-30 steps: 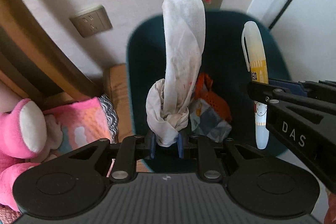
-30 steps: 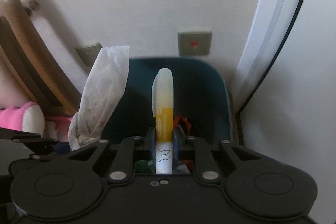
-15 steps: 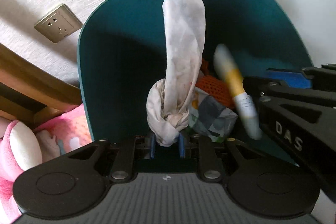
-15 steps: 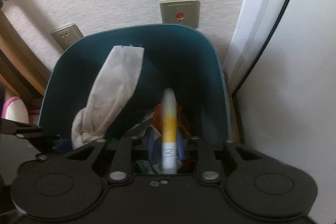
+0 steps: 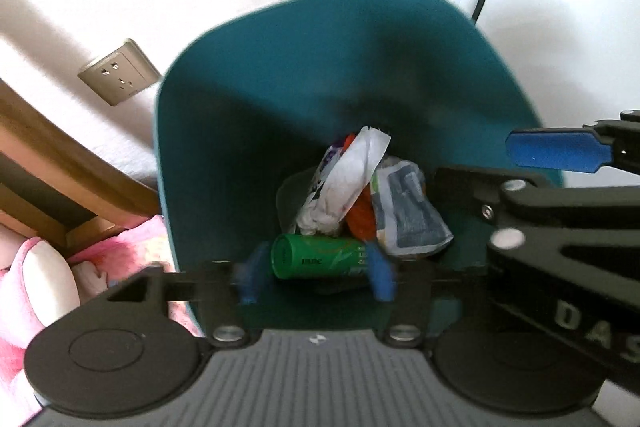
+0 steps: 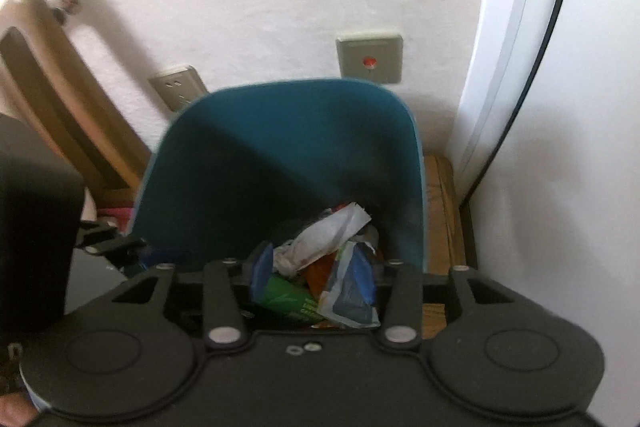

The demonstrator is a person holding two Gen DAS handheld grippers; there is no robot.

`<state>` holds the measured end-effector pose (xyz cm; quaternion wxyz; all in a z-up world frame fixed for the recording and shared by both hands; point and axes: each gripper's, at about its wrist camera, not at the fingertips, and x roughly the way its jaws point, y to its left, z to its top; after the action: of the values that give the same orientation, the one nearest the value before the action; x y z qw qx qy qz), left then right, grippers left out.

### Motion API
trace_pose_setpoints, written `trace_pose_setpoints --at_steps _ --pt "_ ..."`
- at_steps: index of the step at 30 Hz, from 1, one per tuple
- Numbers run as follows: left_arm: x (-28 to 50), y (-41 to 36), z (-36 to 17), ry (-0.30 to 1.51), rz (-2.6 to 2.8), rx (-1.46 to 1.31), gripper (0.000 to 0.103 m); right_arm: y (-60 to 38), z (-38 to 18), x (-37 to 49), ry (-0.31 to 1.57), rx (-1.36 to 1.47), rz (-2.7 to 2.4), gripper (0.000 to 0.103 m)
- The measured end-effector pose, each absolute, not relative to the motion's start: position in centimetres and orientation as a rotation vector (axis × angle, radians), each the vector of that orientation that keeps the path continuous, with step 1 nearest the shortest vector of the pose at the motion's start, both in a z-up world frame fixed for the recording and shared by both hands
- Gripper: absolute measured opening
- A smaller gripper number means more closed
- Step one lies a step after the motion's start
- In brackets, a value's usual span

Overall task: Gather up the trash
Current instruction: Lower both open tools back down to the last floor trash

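My left tongs (image 5: 314, 277) are opening over the teal bin (image 5: 224, 115), nothing between the pads. My right tongs (image 6: 314, 277) are opening too, likewise empty. Below and ahead of both lies the white tissue (image 5: 348, 183), atop a green can (image 5: 320, 261) and wrappers.

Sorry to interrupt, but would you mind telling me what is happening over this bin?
A person holds two tongs above the teal bin, collecting trash. The left tongs and right tongs are both opening with nothing gripped. The crumpled tissue lies inside the bin on a green can and wrappers.
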<state>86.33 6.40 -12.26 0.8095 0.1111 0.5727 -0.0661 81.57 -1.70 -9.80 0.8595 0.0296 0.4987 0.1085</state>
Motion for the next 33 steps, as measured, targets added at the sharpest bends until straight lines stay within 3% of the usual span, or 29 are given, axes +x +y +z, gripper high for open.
trace_pose_setpoints --at_steps 11,19,22,25,33 --pt "79.3 6.0 -6.8 1.11 -0.069 0.147 0.063 -5.6 -4.3 73.4 0.872 0.021 0.358 0.061" --pt "72.0 6.4 -6.2 1.056 0.004 0.053 0.063 -7.9 -5.8 68.1 0.857 0.068 0.408 0.062" --pt "69.8 6.5 -7.8 1.055 0.006 0.036 0.066 -8.0 -7.9 66.5 0.888 0.058 0.397 0.063" --pt "67.8 7.0 -10.4 1.055 -0.014 0.04 0.081 -7.9 -10.9 65.0 0.91 0.042 0.381 0.064" --pt "63.4 9.5 -23.6 1.176 0.018 -0.009 0.081 -7.0 -24.2 61.2 1.024 0.02 0.349 0.077"
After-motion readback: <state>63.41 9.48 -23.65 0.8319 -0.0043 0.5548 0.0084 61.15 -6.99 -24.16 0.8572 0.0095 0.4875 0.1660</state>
